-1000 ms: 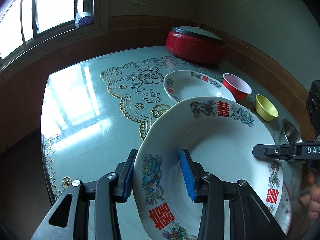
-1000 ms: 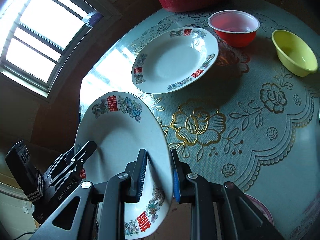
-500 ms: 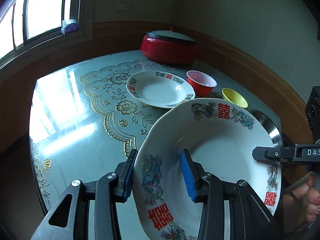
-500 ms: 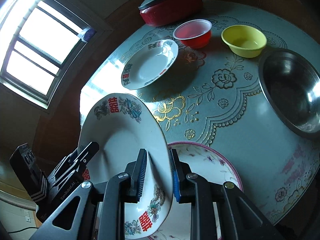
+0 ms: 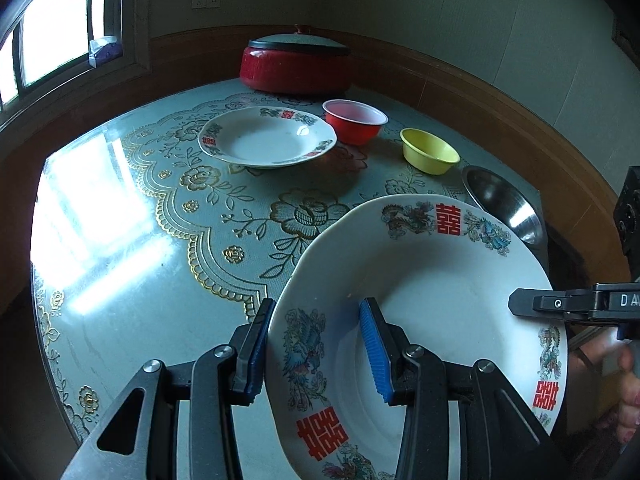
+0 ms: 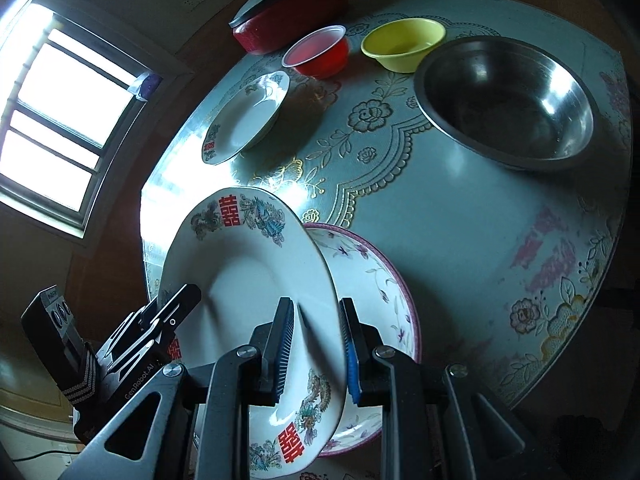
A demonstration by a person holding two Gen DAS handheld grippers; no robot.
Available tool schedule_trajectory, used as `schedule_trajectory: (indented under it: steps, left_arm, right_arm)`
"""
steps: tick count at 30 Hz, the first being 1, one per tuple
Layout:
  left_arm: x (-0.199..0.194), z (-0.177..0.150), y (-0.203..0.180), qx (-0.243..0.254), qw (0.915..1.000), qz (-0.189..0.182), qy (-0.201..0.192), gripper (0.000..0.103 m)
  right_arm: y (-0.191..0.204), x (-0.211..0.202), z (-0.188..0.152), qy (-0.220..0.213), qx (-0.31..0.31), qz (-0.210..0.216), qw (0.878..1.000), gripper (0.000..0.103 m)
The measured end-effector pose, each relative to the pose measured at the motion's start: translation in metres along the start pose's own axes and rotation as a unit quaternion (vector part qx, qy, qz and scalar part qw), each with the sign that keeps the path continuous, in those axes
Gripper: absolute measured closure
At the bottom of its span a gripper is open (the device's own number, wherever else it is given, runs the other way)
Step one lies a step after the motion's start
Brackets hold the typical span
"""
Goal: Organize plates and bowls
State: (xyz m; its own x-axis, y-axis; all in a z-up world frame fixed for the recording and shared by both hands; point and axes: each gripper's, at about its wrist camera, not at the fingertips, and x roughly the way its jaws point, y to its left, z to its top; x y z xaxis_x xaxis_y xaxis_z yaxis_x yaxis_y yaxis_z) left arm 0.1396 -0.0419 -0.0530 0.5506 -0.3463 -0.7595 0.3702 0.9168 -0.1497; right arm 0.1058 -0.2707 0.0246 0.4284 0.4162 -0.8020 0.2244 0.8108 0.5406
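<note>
A white plate with red characters and dragon patterns (image 5: 440,300) is held in the air by both grippers. My left gripper (image 5: 316,348) is shut on its near rim. My right gripper (image 6: 316,344) is shut on its opposite rim, where the plate (image 6: 248,280) hangs tilted over a pink-rimmed floral plate (image 6: 372,280) on the table. The right gripper's fingers also show in the left wrist view (image 5: 560,304). A second white patterned plate (image 5: 268,138) lies further back on the table (image 5: 120,240).
A red bowl (image 5: 354,120), a yellow bowl (image 5: 430,156) and a steel bowl (image 6: 504,100) stand along the table's far and right side. A red lidded pot (image 5: 296,64) sits at the back by the wall. A window is on the left.
Both grippers have drawn back toward the table's near edge with the plate between them. The plate now hangs over the floral plate, and the steel bowl has come fully into view.
</note>
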Motion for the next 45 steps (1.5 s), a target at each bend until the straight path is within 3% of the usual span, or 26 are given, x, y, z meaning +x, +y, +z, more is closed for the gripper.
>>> schedule_trajectory:
  steps: [17,45]
  left_arm:
    - [0.015,-0.018,-0.014,0.014,0.9994,0.013,0.028,0.058]
    - [0.031,-0.023,-0.022,0.034,0.9983,0.017,0.044,0.055]
  right_arm:
    - [-0.026,0.020,-0.021,0.022,0.019,-0.012,1.000,0.081]
    - [-0.031,0.022,-0.017,0.022,0.010,-0.043,0.999,0.078]
